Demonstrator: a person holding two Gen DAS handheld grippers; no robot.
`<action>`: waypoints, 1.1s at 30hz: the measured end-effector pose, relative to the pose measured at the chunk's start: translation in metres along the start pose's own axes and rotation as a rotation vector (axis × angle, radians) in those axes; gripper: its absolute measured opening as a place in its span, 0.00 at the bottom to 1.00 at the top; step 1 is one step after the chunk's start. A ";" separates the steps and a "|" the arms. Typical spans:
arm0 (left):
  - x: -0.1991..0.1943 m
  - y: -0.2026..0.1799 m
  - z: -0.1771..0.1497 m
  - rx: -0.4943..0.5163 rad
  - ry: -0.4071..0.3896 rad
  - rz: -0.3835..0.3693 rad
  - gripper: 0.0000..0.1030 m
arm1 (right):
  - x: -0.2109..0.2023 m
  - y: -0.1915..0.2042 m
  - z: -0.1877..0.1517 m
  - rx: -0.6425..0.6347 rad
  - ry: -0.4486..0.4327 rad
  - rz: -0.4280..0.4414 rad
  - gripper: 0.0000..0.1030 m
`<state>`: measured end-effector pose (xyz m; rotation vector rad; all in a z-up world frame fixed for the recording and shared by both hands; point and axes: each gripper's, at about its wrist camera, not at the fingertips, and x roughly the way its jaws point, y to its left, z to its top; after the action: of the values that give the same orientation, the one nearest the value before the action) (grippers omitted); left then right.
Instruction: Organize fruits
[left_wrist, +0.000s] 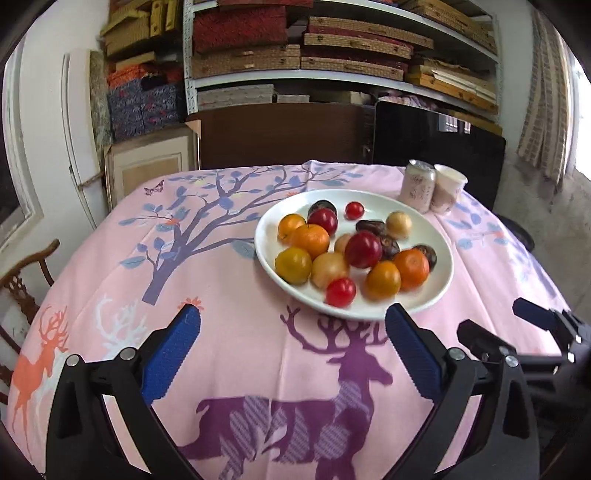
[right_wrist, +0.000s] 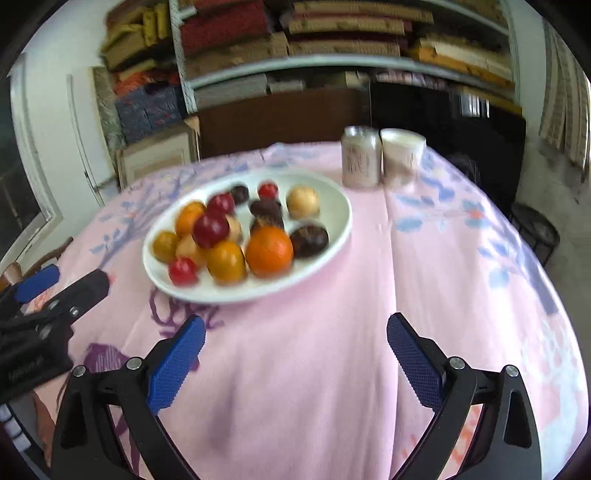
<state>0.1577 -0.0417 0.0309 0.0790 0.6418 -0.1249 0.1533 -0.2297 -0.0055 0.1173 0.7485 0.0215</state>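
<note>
Both tongs are spread wide and hold nothing: the left tongs (left_wrist: 293, 325) hang low in the left wrist view just short of the near rim of the white plate (left_wrist: 441, 286), and the right tongs (right_wrist: 295, 334) hang low in the right wrist view over bare pink tablecloth (right_wrist: 369, 369), with the plate (right_wrist: 341, 206) up and to the left of centre. All the fruit (left_wrist: 347, 247) lies on that plate, mixed: oranges, red and yellow rounds, and dark pieces touch one another in one loose heap, right of centre in the left view. A can (left_wrist: 419, 186) and a cup (left_wrist: 448, 188) stand just behind the plate, toward the upper right. This layout fits fruit gathered onto the plate as well as fruit waiting to be sorted out of it, so the step in hand cannot be fixed. Most pieces are near round and show no long axis; the dark piece (left_wrist: 369, 226) near the far side is elongated, lying roughly left to right in the frame. The right view is blurred, so judge fine detail from the left view.
</note>
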 end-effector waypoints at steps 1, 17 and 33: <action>-0.002 -0.002 -0.003 0.013 -0.005 -0.013 0.96 | 0.001 -0.002 0.001 0.011 0.011 0.028 0.97; -0.021 -0.010 0.001 0.088 -0.036 0.060 0.96 | -0.011 0.003 0.000 -0.034 -0.061 0.043 0.97; -0.029 -0.008 -0.002 0.061 -0.017 -0.005 0.96 | -0.012 0.006 -0.002 -0.049 -0.058 0.044 0.97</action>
<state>0.1321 -0.0462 0.0467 0.1351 0.6210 -0.1495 0.1429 -0.2240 0.0020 0.0873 0.6865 0.0777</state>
